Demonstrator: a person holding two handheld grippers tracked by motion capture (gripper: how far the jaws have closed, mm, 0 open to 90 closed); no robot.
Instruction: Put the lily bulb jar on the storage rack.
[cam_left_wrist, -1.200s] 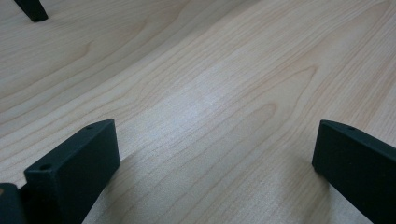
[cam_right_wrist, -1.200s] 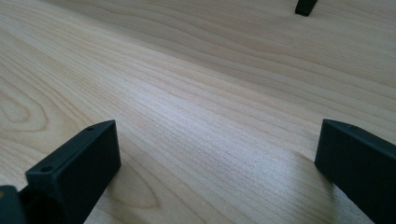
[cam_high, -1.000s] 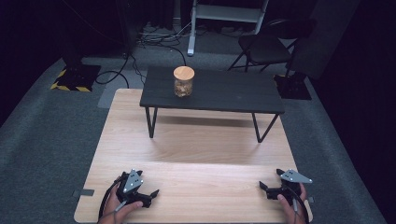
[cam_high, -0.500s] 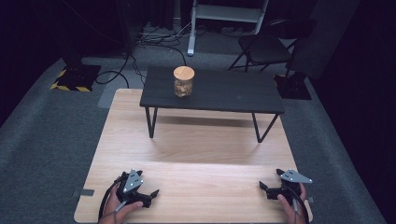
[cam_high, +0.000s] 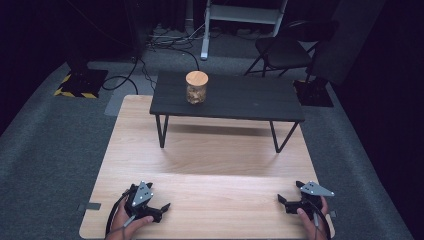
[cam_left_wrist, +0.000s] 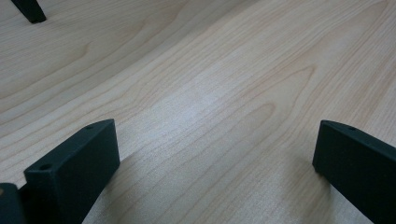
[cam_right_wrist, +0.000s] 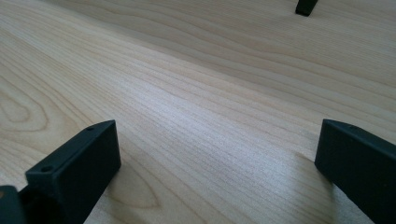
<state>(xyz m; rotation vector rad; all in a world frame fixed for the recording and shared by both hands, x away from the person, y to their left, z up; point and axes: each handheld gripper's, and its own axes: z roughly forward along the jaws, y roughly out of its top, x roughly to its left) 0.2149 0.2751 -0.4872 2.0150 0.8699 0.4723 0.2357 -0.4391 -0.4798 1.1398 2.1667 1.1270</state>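
No lettering, label, brand or number can be read anywhere: not on the jar (cam_high: 196, 87), the wooden tabletop (cam_high: 215, 150), or the yellow-and-black striped floor plate (cam_high: 75, 92), whose stripes carry no words.

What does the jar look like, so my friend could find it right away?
Look past the pale wooden tabletop to the small black table standing on it. Near that table's left end stands a clear glass jar with something brownish inside. Its round, light wooden lid sets it apart; nothing else is on the black table.
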